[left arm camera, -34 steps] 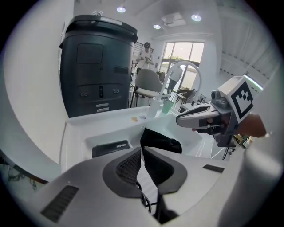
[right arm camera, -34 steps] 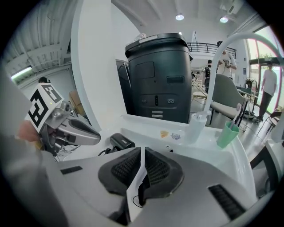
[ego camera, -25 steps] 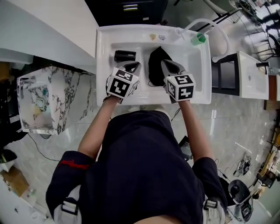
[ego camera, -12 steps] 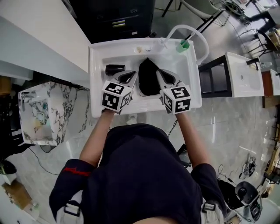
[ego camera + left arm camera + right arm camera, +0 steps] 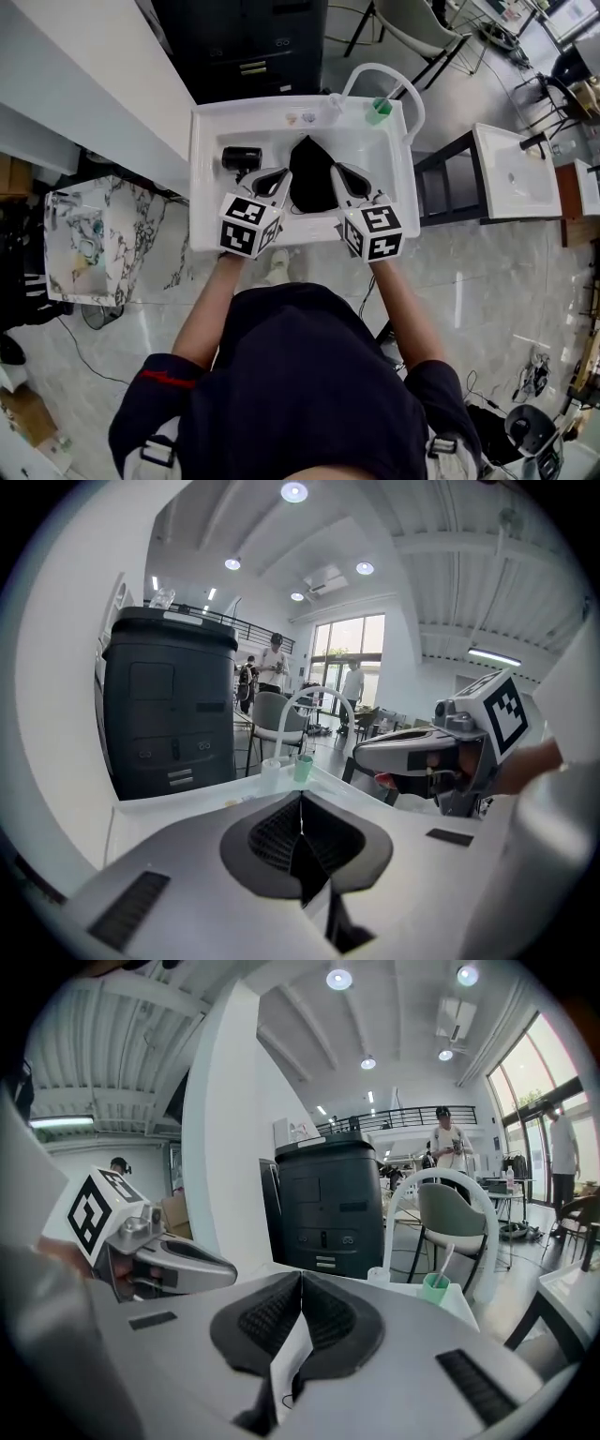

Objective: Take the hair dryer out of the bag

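White sink [image 5: 208,187] holds the black hair dryer [image 5: 242,158], loose at its left end, outside the black bag [image 5: 312,173] mid-sink. Left gripper [image 5: 277,174] and right gripper [image 5: 341,172] flank the bag, angled slightly downward, jaws pinched tight on its edges.

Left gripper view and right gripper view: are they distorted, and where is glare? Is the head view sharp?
Left gripper view: strong fisheye bending, dark corners, window washed out. Right gripper view: same bending, ceiling lamps flare. Head view: evenly lit and sharp; the bag shows no detail, only black.
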